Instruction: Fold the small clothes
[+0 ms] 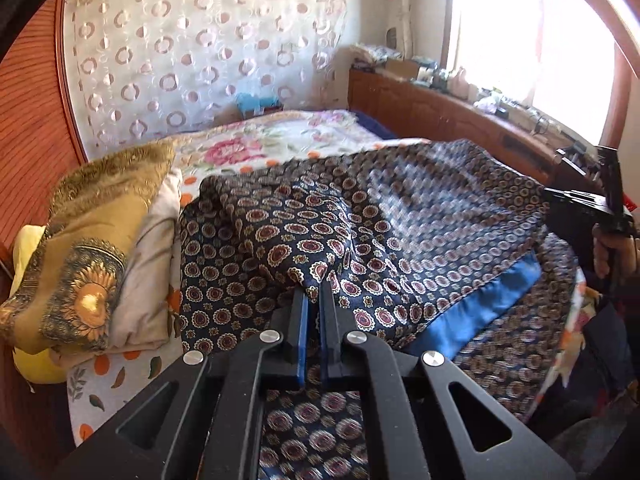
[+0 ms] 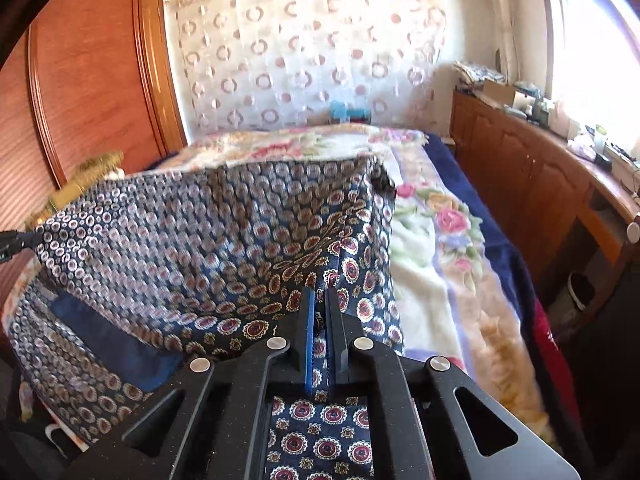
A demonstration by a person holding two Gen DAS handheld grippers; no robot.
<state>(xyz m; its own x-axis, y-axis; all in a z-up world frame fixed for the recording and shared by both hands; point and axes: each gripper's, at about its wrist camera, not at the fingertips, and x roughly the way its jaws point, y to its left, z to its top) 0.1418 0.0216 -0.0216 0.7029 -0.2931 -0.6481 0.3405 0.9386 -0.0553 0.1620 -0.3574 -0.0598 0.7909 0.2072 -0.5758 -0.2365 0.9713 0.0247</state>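
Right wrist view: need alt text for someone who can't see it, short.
The right gripper is shut on a corner of a navy medallion-print cloth, which is lifted off a bed with a floral blanket. The left gripper's tip pinches the cloth's other corner at the far left edge. Behind are a wooden wardrobe, a circle-patterned curtain and a cluttered sideboard under a bright window.

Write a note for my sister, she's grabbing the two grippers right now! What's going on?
Left gripper: shut on the navy medallion-print cloth.
Right gripper: shut on the same cloth's other near edge.
The cloth is lifted off the floral blanket on the bed, stretched between both grippers, its blue band hanging underneath.
Done: both edges gripped and raised.
Left: probably lay it over in a fold, flatten, let go.
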